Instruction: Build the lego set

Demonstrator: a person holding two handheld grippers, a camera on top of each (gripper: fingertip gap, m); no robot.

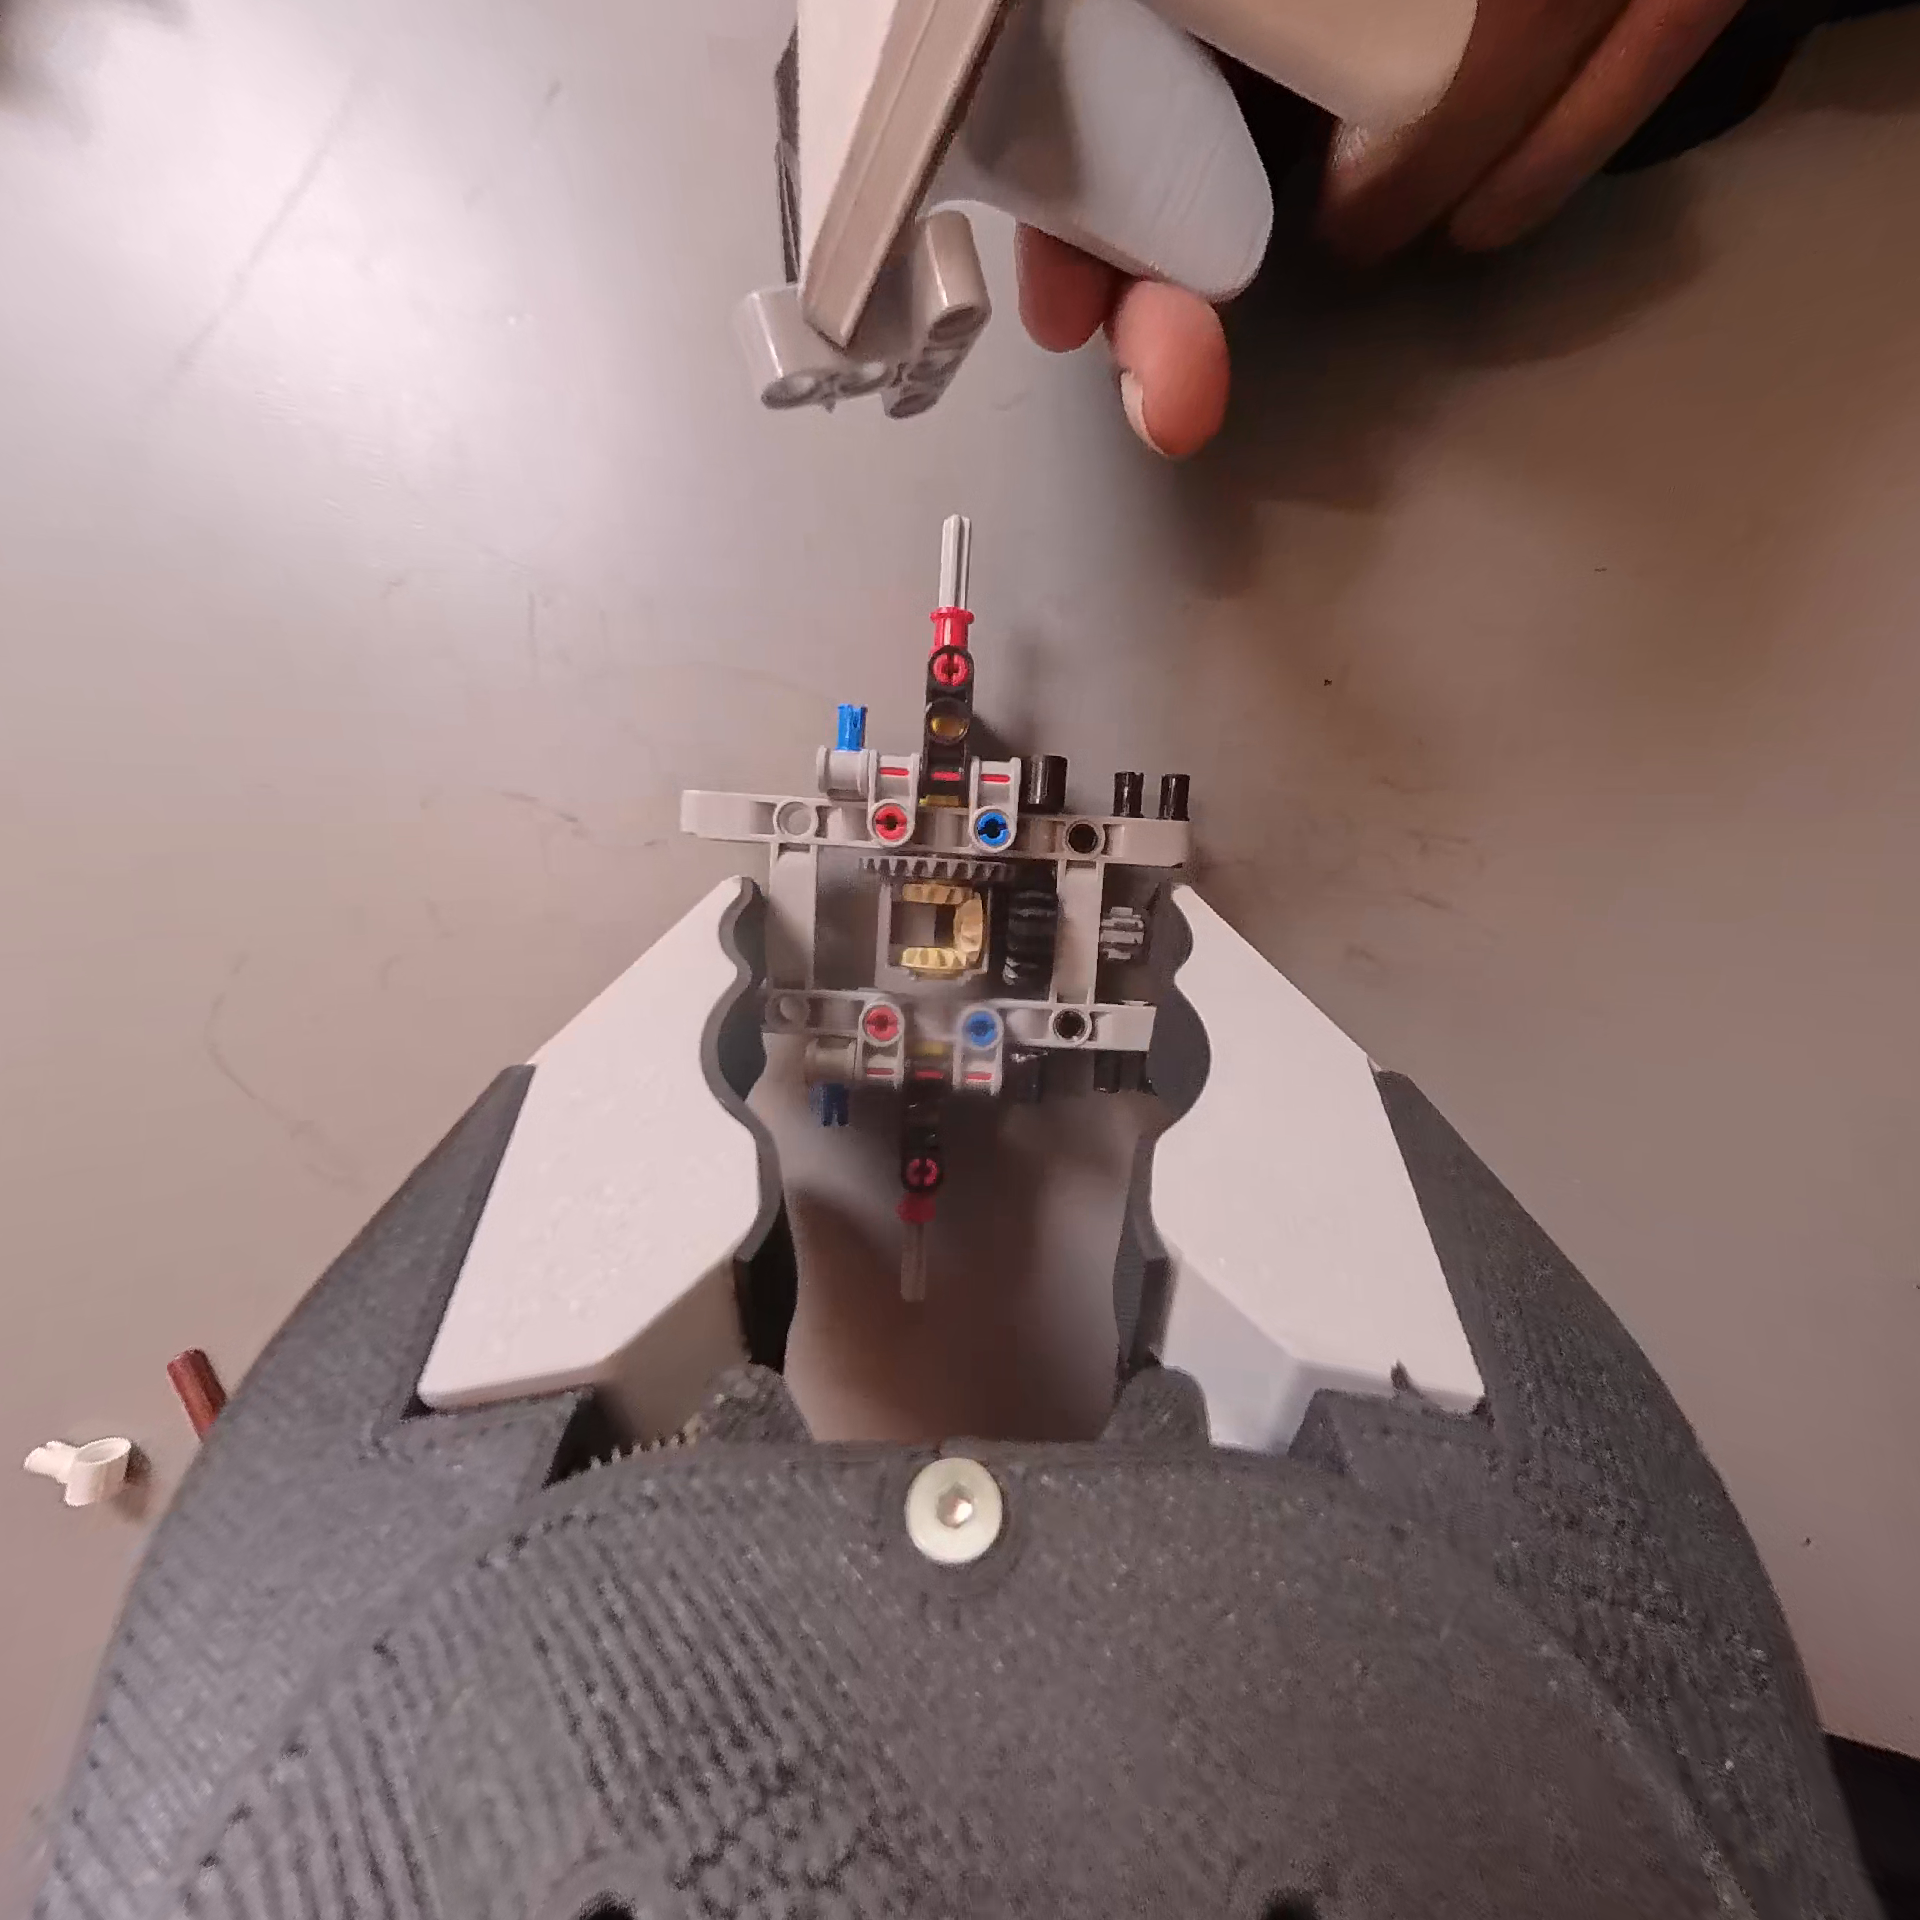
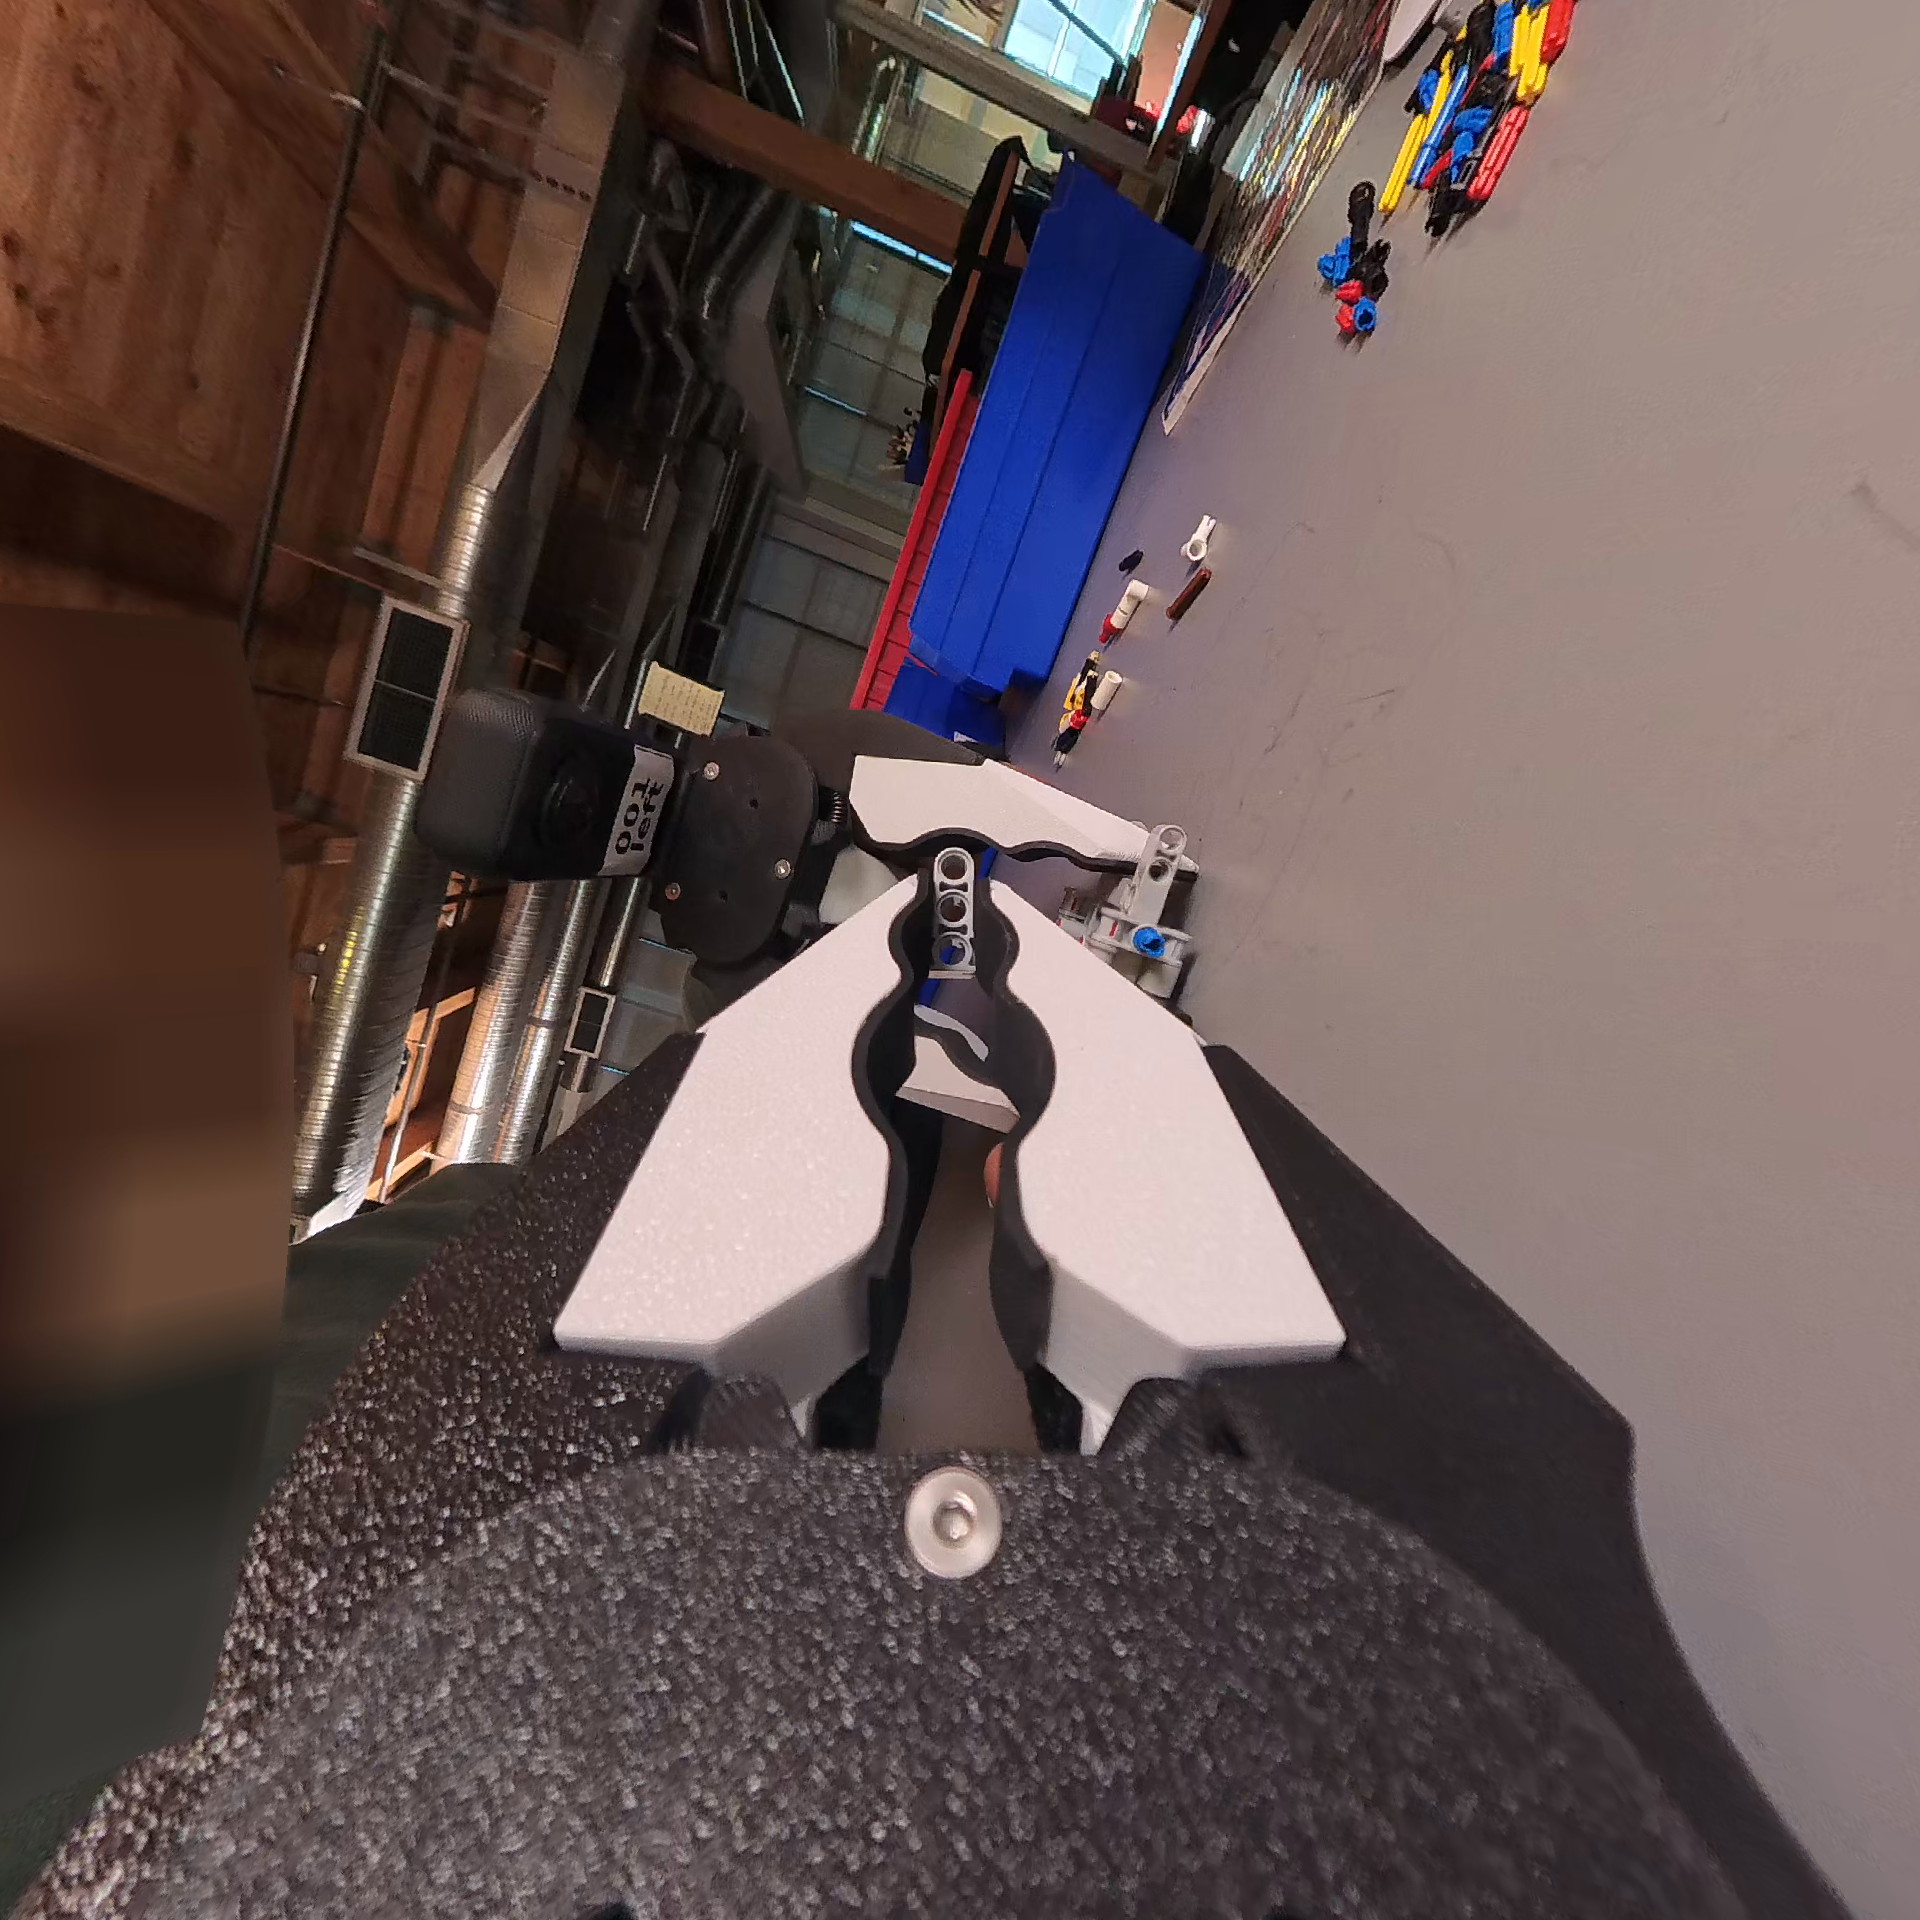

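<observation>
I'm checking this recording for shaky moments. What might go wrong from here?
1. The left gripper grips the gear assembly only by its frame sides; it may twist in the jaws.
2. The right gripper pinches the grey beam at its tips; it may slip.
3. The upright white axle may get knocked.

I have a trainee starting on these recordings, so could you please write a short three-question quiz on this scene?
1. True or false: the right gripper grips a light grey beam with round holes.
2. Between the left gripper's fingers is: A) a blue bin, B) a grey gear assembly, C) nothing.
3. Fill in: the assembly rests on the grey ___.

Key
1. True; the fingers are closed on it.
2. B; the fingers flank its frame, and contact cannot be confirmed.
3. Table.
</observation>
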